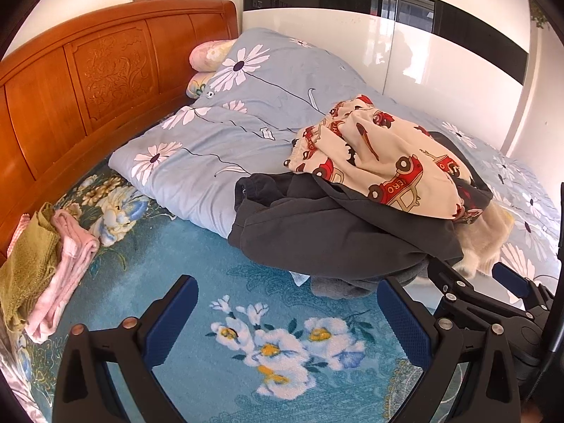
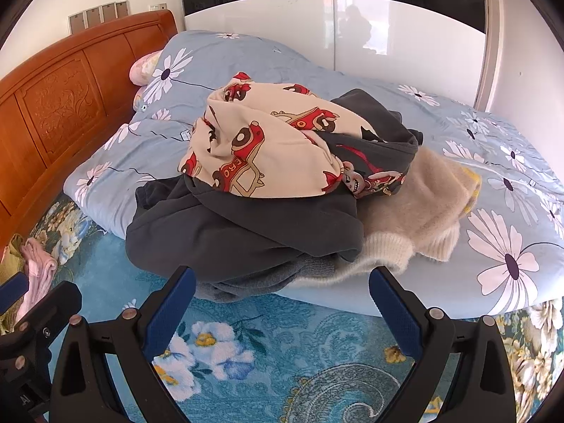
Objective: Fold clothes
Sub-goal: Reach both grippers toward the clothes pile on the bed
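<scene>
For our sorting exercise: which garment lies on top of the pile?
The cream garment printed with red cars; it drapes over the dark grey hoodie, with the fluffy beige sweater beneath.

- The bed (image 1: 197, 268) carries everything; its cover is a teal blanket with a white flower print, and it lies directly below both claws.
- A light blue quilt (image 1: 225, 134) with daisy print lies on the bed, beyond the left claw (image 1: 287, 305).
- A heap of clothes (image 2: 268, 190) rests partly on the quilt and partly on the blanket, just ahead of the right claw (image 2: 282, 299).
- A green and pink bundle (image 1: 46, 264) lies on the blanket, left of the left claw, near the wooden headboard (image 1: 88, 77).
</scene>
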`<action>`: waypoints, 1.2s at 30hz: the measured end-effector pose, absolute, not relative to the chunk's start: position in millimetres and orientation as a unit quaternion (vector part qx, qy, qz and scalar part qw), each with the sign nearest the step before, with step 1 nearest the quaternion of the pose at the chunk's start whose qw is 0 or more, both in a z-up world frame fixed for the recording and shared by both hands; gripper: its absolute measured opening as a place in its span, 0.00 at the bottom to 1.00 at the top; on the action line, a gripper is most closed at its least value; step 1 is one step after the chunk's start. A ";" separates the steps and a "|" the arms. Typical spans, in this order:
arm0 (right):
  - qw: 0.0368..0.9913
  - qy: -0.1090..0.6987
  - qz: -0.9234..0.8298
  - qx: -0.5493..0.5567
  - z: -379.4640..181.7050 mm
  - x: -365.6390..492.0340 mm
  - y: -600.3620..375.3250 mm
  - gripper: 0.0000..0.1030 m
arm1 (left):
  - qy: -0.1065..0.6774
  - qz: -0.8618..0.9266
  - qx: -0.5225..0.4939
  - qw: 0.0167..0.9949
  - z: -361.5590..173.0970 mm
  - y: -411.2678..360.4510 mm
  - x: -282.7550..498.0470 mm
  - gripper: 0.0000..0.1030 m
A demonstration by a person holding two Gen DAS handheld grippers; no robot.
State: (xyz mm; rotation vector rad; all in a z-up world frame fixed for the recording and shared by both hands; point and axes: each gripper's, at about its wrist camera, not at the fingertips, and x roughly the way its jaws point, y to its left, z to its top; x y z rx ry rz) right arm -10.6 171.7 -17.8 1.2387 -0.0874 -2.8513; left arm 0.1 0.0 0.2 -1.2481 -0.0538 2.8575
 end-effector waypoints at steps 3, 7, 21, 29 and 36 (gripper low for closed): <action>0.015 -0.023 -0.914 0.404 -17.7 -13.0 169.5 0.96 | -0.015 0.920 -0.391 0.014 2.0 -0.5 1.3 1.00; 0.020 -0.022 -0.916 0.400 -16.9 -13.0 167.1 0.96 | -0.025 0.917 -0.397 0.016 -3.6 -2.2 4.0 1.00; 0.026 0.005 -0.922 0.385 -9.0 -9.2 152.6 0.96 | -0.043 0.926 -0.374 0.010 -1.8 -14.9 8.7 1.00; 0.027 0.011 -0.924 0.382 -7.4 -9.0 151.7 0.96 | -0.037 0.937 -0.348 -0.012 -4.8 -16.9 13.7 1.00; 0.029 0.016 -0.925 0.377 -4.7 -8.4 149.9 0.96 | -0.030 0.942 -0.335 -0.011 -2.9 -18.3 18.1 1.00</action>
